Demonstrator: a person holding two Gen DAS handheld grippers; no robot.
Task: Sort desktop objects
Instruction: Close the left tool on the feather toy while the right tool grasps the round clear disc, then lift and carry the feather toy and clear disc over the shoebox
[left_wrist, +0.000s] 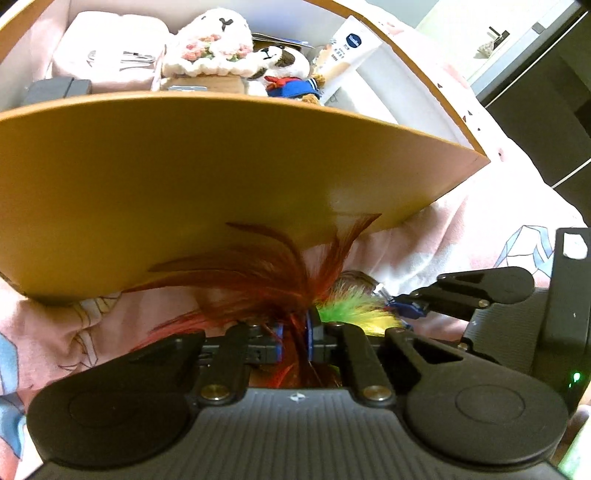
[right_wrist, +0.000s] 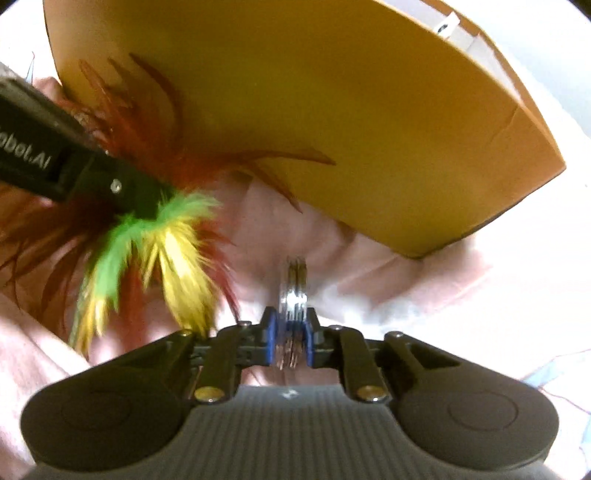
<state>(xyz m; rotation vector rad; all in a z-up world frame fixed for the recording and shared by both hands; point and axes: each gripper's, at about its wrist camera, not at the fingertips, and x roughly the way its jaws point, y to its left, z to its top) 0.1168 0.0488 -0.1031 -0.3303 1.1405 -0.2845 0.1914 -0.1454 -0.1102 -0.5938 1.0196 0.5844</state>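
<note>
A feather shuttlecock (left_wrist: 280, 280) with red, green and yellow feathers lies low in front of an orange box (left_wrist: 184, 184). My left gripper (left_wrist: 294, 332) is shut on its red feathers. My right gripper (right_wrist: 291, 332) is shut on the shuttlecock's stacked metal disc base (right_wrist: 293, 291). In the left wrist view the right gripper (left_wrist: 406, 308) reaches in from the right onto the base. In the right wrist view the left gripper (right_wrist: 140, 199) comes in from the upper left among the feathers (right_wrist: 162, 236). The box's near wall (right_wrist: 332, 110) stands just beyond both.
The box holds a white plush (left_wrist: 210, 44), a small dog plush (left_wrist: 280, 70), a cream tube (left_wrist: 351, 55), a pink pouch (left_wrist: 110, 51) and a grey item (left_wrist: 55, 90). A pink patterned cloth (left_wrist: 461, 229) covers the surface. Dark furniture (left_wrist: 535, 92) stands at the far right.
</note>
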